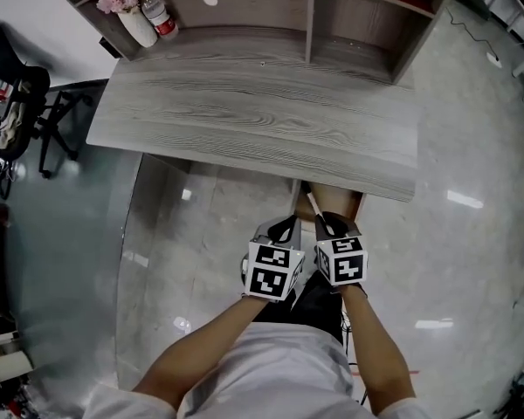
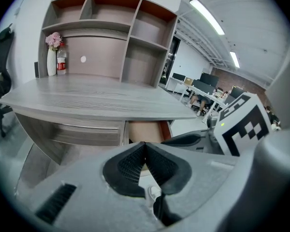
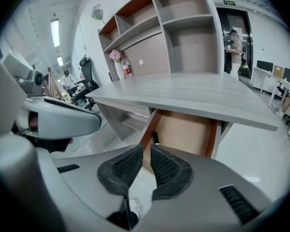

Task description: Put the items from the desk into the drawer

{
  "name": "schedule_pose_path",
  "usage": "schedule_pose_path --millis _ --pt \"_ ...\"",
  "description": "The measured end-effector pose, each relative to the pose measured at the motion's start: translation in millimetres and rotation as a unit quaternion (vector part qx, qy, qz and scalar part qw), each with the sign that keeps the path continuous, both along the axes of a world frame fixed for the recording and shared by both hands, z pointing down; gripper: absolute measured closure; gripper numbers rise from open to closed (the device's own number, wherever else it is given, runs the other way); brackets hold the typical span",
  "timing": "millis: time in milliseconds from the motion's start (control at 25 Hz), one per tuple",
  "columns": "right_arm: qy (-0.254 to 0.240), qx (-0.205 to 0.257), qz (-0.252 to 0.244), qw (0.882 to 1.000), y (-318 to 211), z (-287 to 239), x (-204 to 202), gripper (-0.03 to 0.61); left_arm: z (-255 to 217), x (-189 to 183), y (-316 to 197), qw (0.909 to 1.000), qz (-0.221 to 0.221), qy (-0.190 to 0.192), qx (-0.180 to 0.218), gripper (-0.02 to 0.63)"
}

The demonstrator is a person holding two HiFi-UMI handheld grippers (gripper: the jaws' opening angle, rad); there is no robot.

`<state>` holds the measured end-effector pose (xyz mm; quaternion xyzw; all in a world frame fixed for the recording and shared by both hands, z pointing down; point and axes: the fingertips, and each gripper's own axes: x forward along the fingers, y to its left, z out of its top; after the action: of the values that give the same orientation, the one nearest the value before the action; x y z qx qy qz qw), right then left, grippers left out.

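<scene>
Below the grey wood-grain desk (image 1: pixel 262 120), the brown wooden drawer (image 3: pixel 186 132) is seen open, with a small dark item (image 3: pixel 156 137), perhaps a pen, inside. The left gripper (image 2: pixel 145 149) is clenched empty and the right gripper (image 3: pixel 146 154) barely parted, also empty. The drawer front is best pushed squarely.

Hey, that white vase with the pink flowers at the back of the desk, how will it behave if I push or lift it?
The vase looks tall and narrow, so a high push would probably tip it. Its smooth white surface suggests ceramic: likely rigid, slippery, breakable. The bottle stands close beside it and might get knocked.
</scene>
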<state>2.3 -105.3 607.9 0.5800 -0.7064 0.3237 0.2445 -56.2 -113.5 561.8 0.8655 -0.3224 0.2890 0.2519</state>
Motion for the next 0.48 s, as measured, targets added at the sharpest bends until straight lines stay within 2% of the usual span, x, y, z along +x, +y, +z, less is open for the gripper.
schedule_pose_path --millis 480 --pt "0.000 0.047 -0.020 0.999 15 -78 6 0.563 -34 21 13 0.9997 0.000 0.023 0.004 0.612"
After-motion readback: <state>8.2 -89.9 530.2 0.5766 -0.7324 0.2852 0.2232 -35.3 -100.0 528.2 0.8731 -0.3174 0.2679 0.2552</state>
